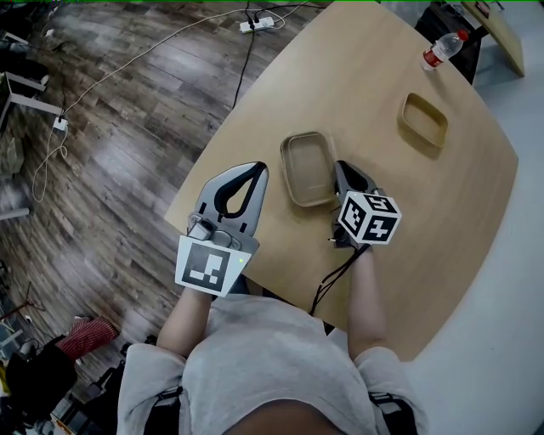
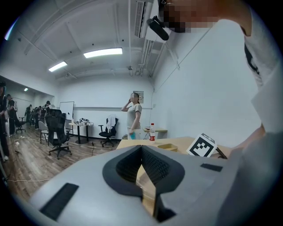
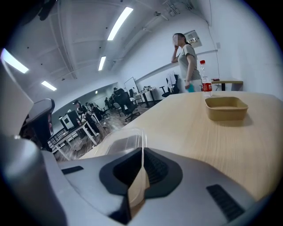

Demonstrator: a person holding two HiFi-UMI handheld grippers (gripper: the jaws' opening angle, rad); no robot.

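A tan rectangular tray [image 1: 304, 161] under a clear lid [image 3: 118, 143] lies near the front middle of the wooden table [image 1: 374, 76]. My right gripper [image 1: 337, 166] is at the tray's right rim. In the right gripper view the right gripper [image 3: 142, 148] is shut on that thin tan rim [image 3: 138, 185]. My left gripper [image 1: 257, 168] hovers left of the tray, near the table's left edge. Its jaws meet tip to tip with nothing between them; the left gripper [image 2: 141, 148] shows only table through the gap.
A second tan tray [image 1: 424, 120] without a lid sits farther back on the right. A water bottle [image 1: 442, 49] with a red label stands at the far edge. A power strip [image 1: 257, 24] and cables lie on the floor. A person [image 2: 134, 114] stands beyond the table, with office chairs [image 2: 57, 132] to the left.
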